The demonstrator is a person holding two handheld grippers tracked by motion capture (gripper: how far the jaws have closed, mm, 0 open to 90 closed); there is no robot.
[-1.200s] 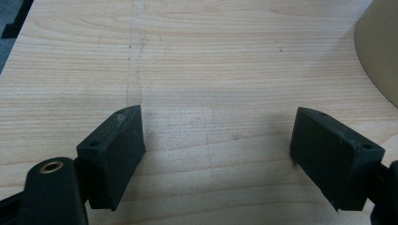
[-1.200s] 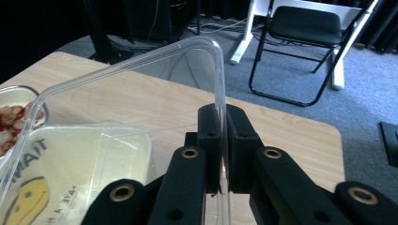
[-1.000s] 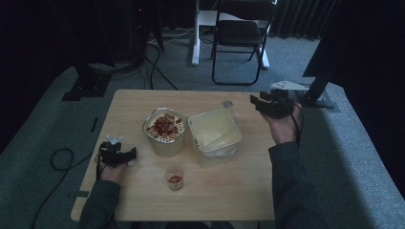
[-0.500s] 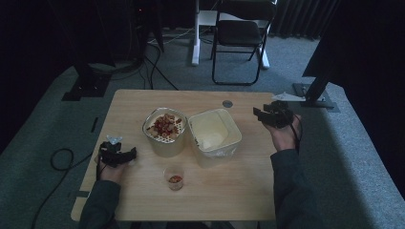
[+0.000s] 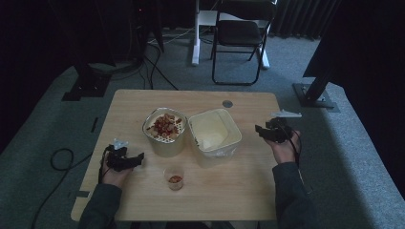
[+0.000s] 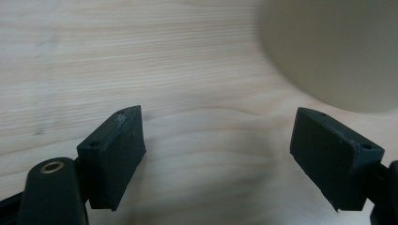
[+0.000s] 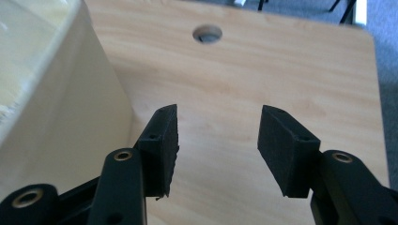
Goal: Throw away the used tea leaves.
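Holding your right claw (image 5: 261, 130) low over the pale wooden table (image 5: 239, 191), jaws just opening, nothing between them, square cream plastic tub (image 5: 214, 136) just beside its tips, your left claw (image 5: 138, 156) spread, empty, round beige bowl of cereal (image 5: 165, 131) near its tips.

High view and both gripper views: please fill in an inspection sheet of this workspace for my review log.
Surface: light wooden table, with a round grommet hole near the far edge.
Job's things: round cream tub of mixed red and tan cereal; square cream tub beside it, holding something pale; small clear cup with a few pieces.
Clutter: nothing seen.
Grippers: left gripper low over the table, jaws apart, nothing between; right gripper beside the square tub, jaws just opened wider, nothing between.
Cables: black cable on the floor at left.
Surroundings: grey carpet, black folding chair, dark stand bases.
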